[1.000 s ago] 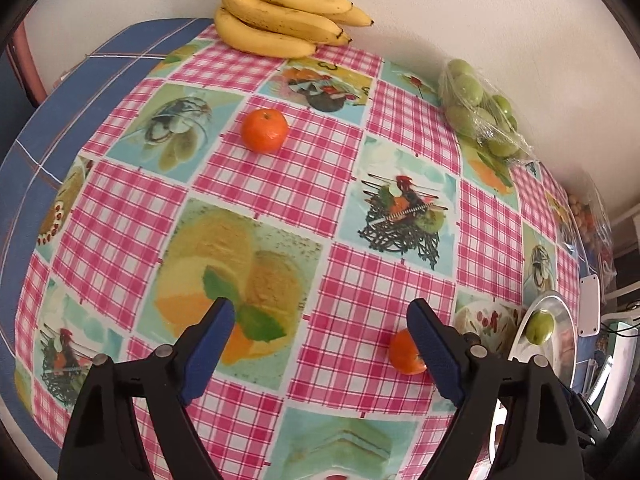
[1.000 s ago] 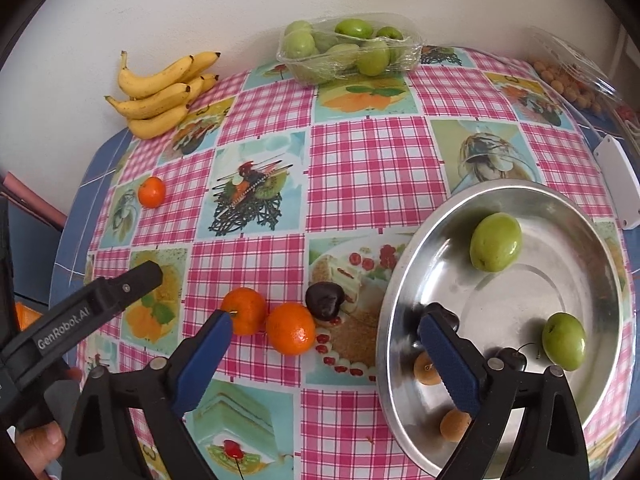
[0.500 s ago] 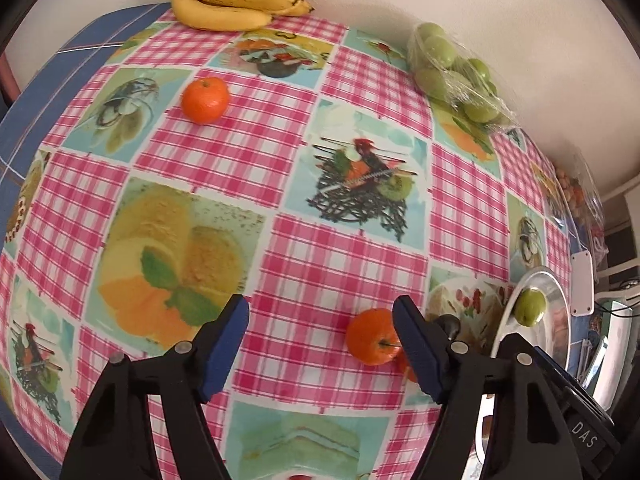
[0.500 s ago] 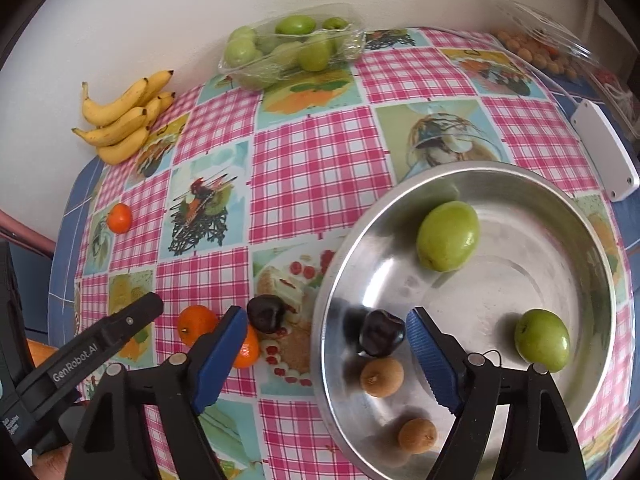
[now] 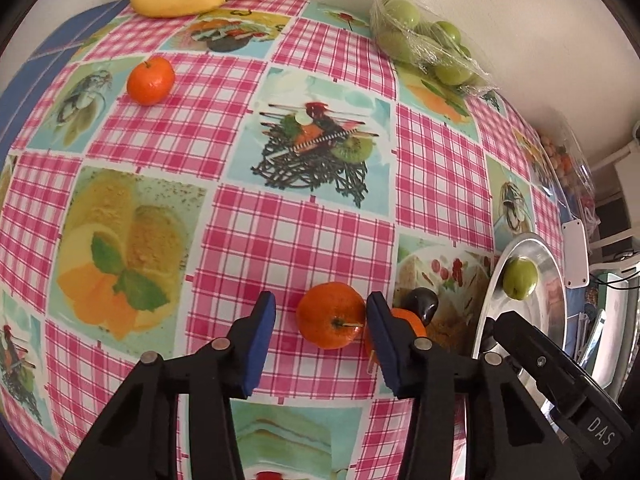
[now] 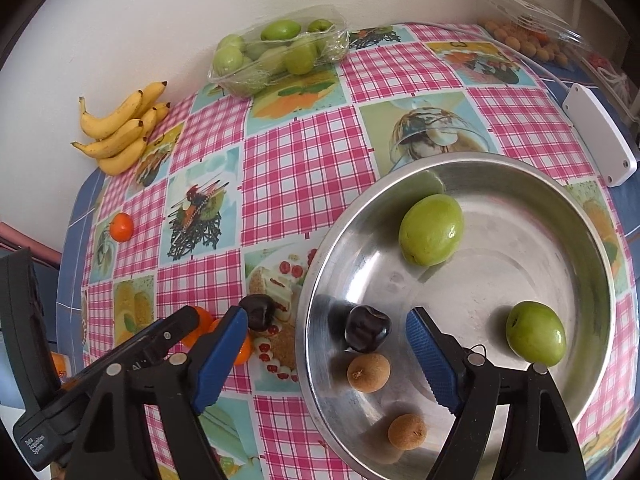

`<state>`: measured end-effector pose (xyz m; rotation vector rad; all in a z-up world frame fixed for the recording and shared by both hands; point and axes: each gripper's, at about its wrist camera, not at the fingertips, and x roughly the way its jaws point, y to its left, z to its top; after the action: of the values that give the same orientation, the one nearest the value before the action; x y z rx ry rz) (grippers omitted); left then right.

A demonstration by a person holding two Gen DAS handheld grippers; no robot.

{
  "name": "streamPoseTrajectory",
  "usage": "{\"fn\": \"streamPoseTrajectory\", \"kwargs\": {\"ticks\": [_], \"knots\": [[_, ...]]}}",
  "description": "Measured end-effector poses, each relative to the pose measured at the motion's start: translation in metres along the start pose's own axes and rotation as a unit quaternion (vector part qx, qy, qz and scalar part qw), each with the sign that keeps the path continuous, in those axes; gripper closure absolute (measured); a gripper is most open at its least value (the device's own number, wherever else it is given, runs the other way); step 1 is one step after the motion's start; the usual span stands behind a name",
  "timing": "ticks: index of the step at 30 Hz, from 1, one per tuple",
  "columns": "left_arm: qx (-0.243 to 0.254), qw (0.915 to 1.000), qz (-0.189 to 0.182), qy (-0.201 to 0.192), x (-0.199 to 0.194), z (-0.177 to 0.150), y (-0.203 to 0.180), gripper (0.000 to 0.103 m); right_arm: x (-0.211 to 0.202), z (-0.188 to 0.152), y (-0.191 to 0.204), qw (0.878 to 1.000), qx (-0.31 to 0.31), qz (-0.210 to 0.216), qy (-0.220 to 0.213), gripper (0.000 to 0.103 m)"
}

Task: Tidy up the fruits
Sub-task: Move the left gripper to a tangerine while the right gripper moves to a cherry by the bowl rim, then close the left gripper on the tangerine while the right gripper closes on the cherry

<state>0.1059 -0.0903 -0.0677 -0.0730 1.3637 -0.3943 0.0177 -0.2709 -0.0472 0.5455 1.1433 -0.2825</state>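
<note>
On the checked tablecloth (image 5: 280, 240), the left gripper (image 5: 320, 316) is closing around a round tangerine (image 5: 330, 314), stem towards the camera, pads not yet pressing. The right gripper (image 6: 326, 328) hangs spread apart over the metal bowl (image 6: 520, 184), empty.

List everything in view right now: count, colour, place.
bananas: one bunch, yellow, far edge by the wall
green fruit pack: one clear wrapped tray, far edge
tangerines: three, orange; one alone near the bananas, one between the left gripper's fingers, one partly hidden behind it
dark fruits: two; one on the cloth beside the bowl, one in the bowl
metal bowl: one, silver; holds two green fruits, two small brown fruits
white box: one, right table edge
left gripper: jaws closing around a tangerine, pads not pressing yet
right gripper: open over the bowl
</note>
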Motion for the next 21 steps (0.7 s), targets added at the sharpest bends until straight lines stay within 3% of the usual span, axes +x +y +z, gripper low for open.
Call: {"fn": "streamPoseTrajectory", "kwargs": {"ticks": [2,14,16,21], "knots": [[-0.008,0.9998,-0.019,0.005,0.001,-0.001,0.001,0.065,0.0,0.0,0.001,1.0,0.0,0.001,0.0,0.019],[-0.013,0.9993,-0.034,0.001,-0.004,0.0,0.003,0.066,-0.001,0.001,0.015,1.0,-0.02,0.013,-0.003,0.019],[-0.028,0.9989,-0.037,-0.001,-0.008,0.001,0.015,0.066,0.001,0.001,0.022,0.999,-0.028,0.017,-0.001,0.023],[-0.046,0.9987,-0.001,-0.021,-0.017,0.006,0.036,0.066,0.005,0.001,0.035,0.999,-0.037,0.022,0.001,0.037]]}}
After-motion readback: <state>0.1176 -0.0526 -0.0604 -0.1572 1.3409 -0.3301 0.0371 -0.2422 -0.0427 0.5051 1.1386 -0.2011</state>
